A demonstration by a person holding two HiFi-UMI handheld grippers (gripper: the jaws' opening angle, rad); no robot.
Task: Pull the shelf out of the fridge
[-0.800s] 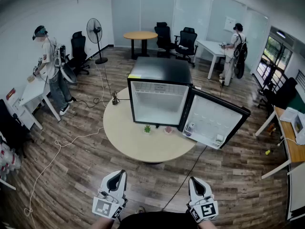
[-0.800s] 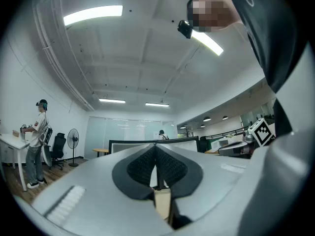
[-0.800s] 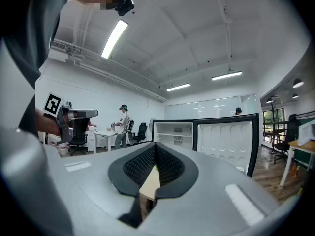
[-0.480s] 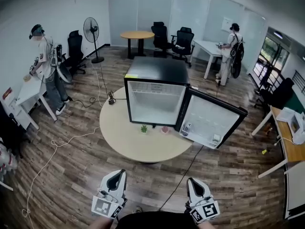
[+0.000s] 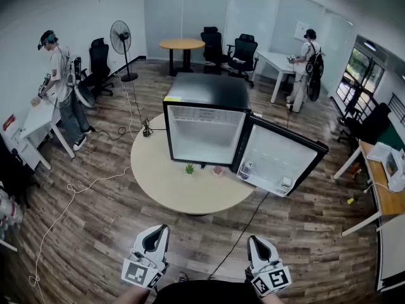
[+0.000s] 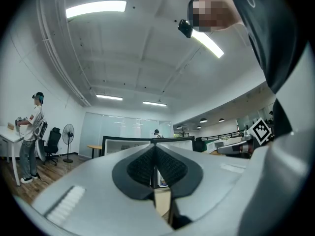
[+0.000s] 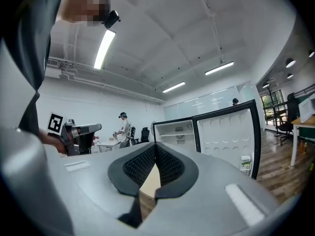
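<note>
two grippers held low, well short of the fridge (image 5: 205, 94): left gripper (image 5: 155, 232) and right gripper (image 5: 258, 240) both have jaws together, nothing between. fridge stands on round table (image 5: 168, 192), door (image 5: 278, 157) open; shelf (image 7: 174, 133) sits inside, upper part.

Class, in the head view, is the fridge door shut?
No, the door stands swung open at the right of the fridge, baring its white inside.
</note>
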